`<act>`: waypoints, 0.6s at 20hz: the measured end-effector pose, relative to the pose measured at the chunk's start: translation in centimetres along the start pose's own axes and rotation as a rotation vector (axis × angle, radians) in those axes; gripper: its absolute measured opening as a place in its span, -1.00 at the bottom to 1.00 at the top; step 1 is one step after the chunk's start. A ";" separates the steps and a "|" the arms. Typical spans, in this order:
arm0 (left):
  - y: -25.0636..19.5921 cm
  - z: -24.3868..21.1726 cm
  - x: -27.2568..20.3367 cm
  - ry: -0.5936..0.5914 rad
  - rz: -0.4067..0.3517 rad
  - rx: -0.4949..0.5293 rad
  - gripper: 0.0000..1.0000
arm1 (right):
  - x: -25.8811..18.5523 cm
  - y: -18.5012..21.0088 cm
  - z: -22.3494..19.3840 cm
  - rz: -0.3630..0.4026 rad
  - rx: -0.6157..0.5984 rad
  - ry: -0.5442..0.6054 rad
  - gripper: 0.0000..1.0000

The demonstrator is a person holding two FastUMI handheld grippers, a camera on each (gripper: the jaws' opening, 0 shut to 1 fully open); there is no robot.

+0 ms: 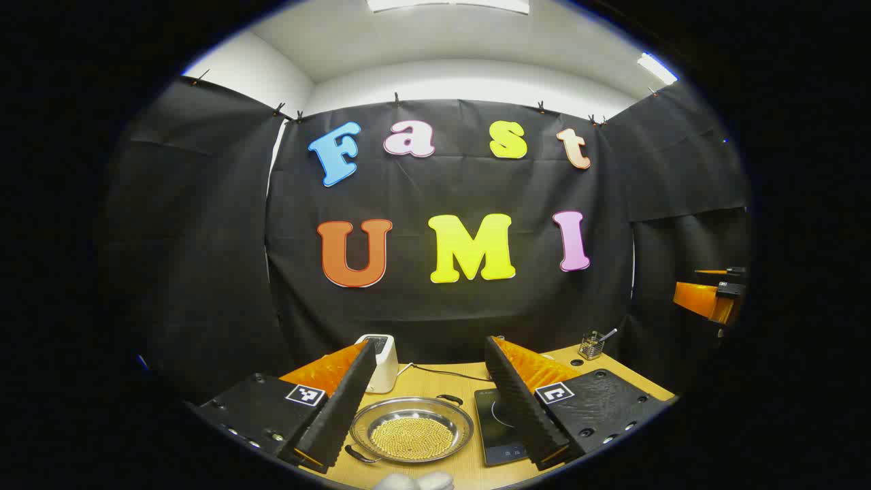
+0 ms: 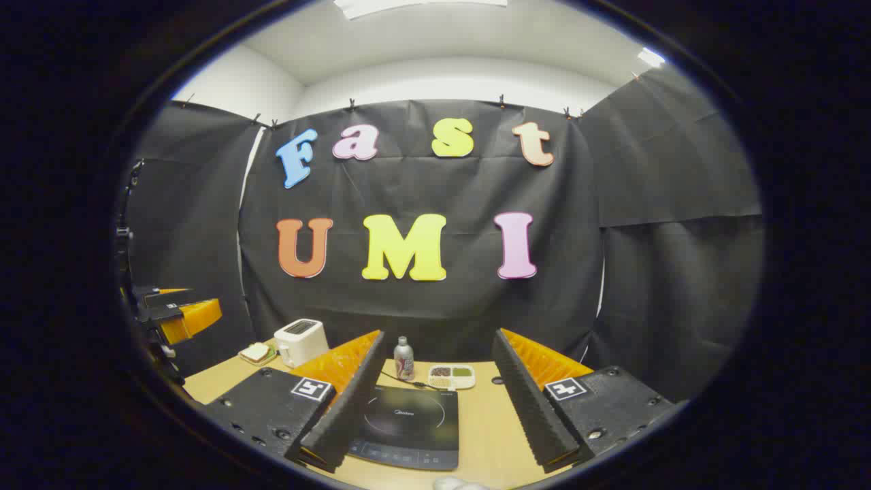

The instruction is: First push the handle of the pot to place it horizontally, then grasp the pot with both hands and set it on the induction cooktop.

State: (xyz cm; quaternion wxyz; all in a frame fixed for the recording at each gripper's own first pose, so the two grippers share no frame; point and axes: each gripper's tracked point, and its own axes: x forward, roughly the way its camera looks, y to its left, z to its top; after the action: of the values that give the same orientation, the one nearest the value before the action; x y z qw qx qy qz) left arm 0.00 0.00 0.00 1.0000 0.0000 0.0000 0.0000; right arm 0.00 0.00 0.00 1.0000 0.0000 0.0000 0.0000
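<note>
Stainless steel pot [image 1: 412, 429], shallow and wide, sits on the wooden table [image 1: 442, 381] between my left gripper [image 1: 431, 408] fingers, which stand wide apart and hold nothing. Yellow grains cover its bottom. Its two loop handles lie on a diagonal, one near-left, one far-right, so I judge the push to level them is not yet done. The black induction cooktop [image 2: 408, 425] lies just beside the pot's right. My right gripper [image 2: 441, 408] is also spread, empty, held over the cooktop, likely waiting for its side of the lift. White toaster [image 2: 300, 342] stands behind, well apart.
</note>
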 end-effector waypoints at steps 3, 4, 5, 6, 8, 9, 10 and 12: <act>0.0 -0.4 0.0 0.010 -0.004 -0.004 0.92 | -0.1 -0.1 -0.7 -0.003 0.000 0.011 0.93; -0.1 -0.5 0.1 0.010 -0.003 -0.003 0.92 | 0.0 -0.2 -0.9 -0.005 -0.001 0.017 0.93; 0.1 -0.4 0.1 0.008 0.000 0.001 0.92 | 0.1 -0.3 -1.0 -0.006 0.000 0.020 0.93; 0.2 -0.5 0.1 0.008 0.001 0.003 0.92 | 0.2 -0.3 -1.0 -0.007 0.001 0.024 0.93; 0.4 -0.6 0.3 0.009 0.005 0.000 0.92 | 0.3 -0.3 -1.3 -0.006 -0.005 0.031 0.93; 0.4 -0.8 0.3 0.013 0.004 -0.001 0.92 | 0.4 -0.5 -1.4 -0.011 -0.009 0.031 0.93; 0.3 -0.8 0.3 0.012 0.003 -0.002 0.92 | 0.4 -0.4 -1.4 -0.011 -0.010 0.032 0.93; 0.5 -0.9 0.5 0.009 0.004 -0.004 0.92 | 0.4 -0.2 -1.5 -0.009 -0.012 0.032 0.93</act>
State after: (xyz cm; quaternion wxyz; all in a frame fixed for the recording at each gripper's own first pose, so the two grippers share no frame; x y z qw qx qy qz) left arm 0.46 0.54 -0.87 1.0000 -0.0018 0.0047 0.0021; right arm 0.36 -0.23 -1.54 0.9998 -0.0058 0.0162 -0.0045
